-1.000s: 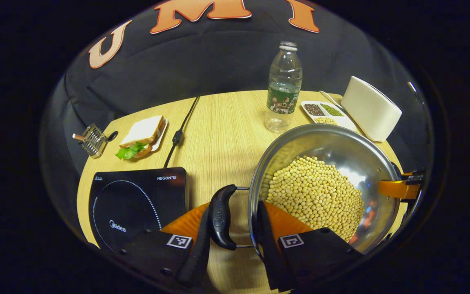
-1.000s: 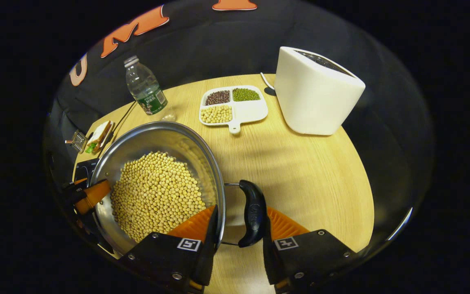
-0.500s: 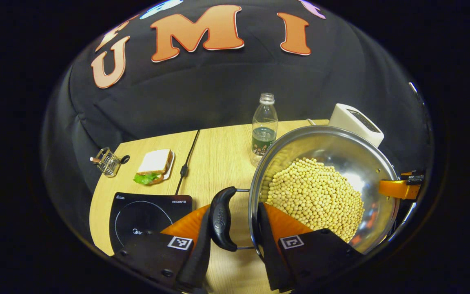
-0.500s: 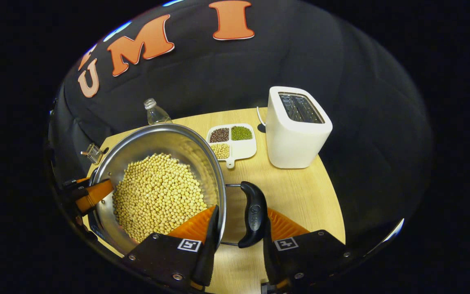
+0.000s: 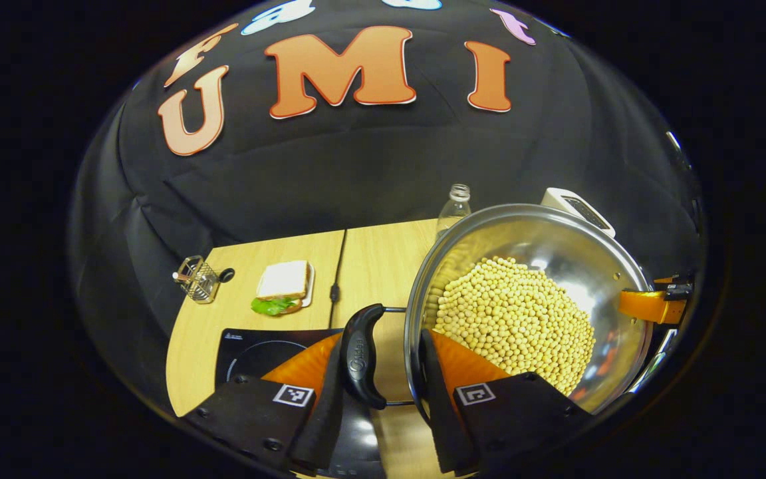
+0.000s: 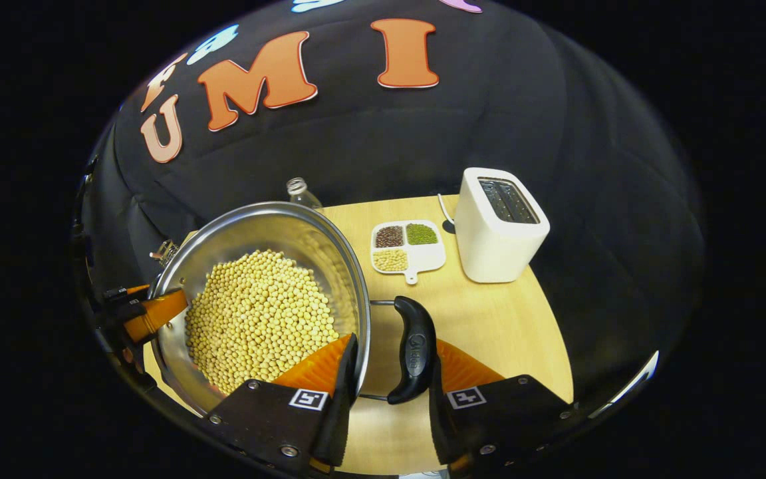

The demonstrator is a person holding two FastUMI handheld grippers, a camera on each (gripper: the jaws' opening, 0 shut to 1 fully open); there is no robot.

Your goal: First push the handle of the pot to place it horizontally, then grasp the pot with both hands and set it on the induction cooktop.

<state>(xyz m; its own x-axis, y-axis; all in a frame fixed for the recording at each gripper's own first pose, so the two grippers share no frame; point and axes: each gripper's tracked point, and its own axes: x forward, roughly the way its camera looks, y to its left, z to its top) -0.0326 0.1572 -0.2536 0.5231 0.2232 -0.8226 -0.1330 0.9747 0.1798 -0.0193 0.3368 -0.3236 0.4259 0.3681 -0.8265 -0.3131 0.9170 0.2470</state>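
The steel pot (image 5: 556, 266), heaped with pale yellow beans (image 5: 516, 319), hangs above the table (image 5: 383, 259) between the two grippers, each holding one of its black side handles. In the left gripper view the left gripper (image 5: 376, 392) has its fingers (image 5: 320, 412) closed over the near black handle (image 5: 360, 356), one finger outside the handle and the other inside the pot rim against the wall, so handle and rim are pinched together. Below and to the left of that handle lies the black induction cooktop (image 5: 256, 346), partly hidden under the finger; the pot sits to its right and above it, not resting on it. Across the pot, at its far rim, the orange finger of the other gripper shows. Further back on the table are a sandwich on a small plate (image 5: 283, 286), a small wire rack (image 5: 197, 279), a black cable (image 5: 336, 266), a clear bottle (image 5: 455, 206) behind the pot rim and the top of a white toaster (image 5: 576, 209). In the right gripper view the right gripper (image 6: 386, 399) grips the opposite handle (image 6: 413, 349) the same way, one finger inside the rim by the beans and one outside the handle. Beyond it stand the toaster and a divided white dish of grains (image 6: 406, 243), well apart from the pot
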